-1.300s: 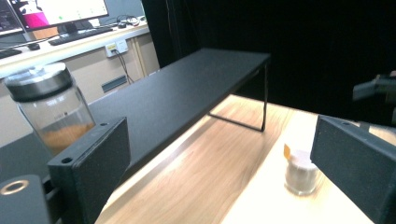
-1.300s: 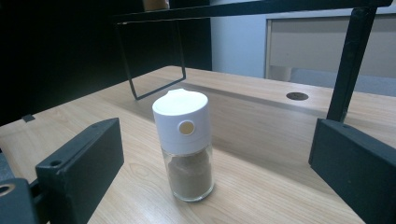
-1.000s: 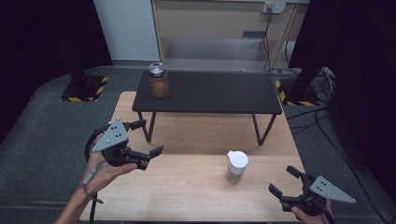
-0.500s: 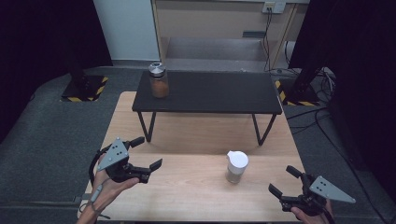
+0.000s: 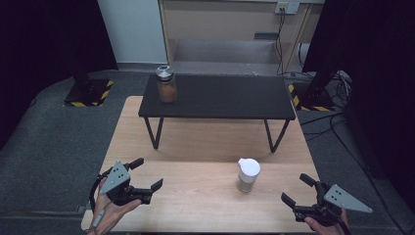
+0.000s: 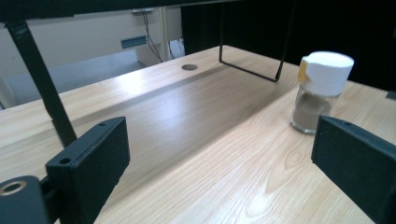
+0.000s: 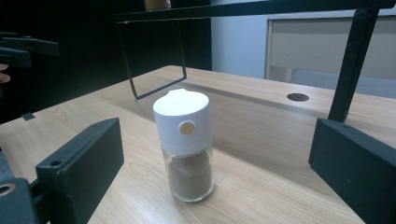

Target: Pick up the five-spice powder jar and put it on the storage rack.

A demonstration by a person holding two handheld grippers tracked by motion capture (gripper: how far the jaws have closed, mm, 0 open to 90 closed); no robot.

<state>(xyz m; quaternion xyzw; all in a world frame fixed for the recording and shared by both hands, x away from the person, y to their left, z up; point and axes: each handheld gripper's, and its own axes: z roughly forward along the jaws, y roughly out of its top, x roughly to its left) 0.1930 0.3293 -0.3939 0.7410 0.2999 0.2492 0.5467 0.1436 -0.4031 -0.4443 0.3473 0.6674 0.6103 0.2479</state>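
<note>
Spice jar (image 5: 247, 174) stood upright, untouched; we found the left gripper (image 5: 147, 177) and right gripper (image 5: 297, 188) both agape. Approach stage, we judged; the right must next straddle it.

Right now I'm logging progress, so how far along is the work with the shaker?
Nothing looks done: the shaker stands upright on the table, its cap on, untouched. In hand: the right gripper is open and aimed at it, the shaker standing ahead between its jaws in the right gripper view. The left gripper is open, farther off. Left: closing in, gripping and whatever follows.
</note>
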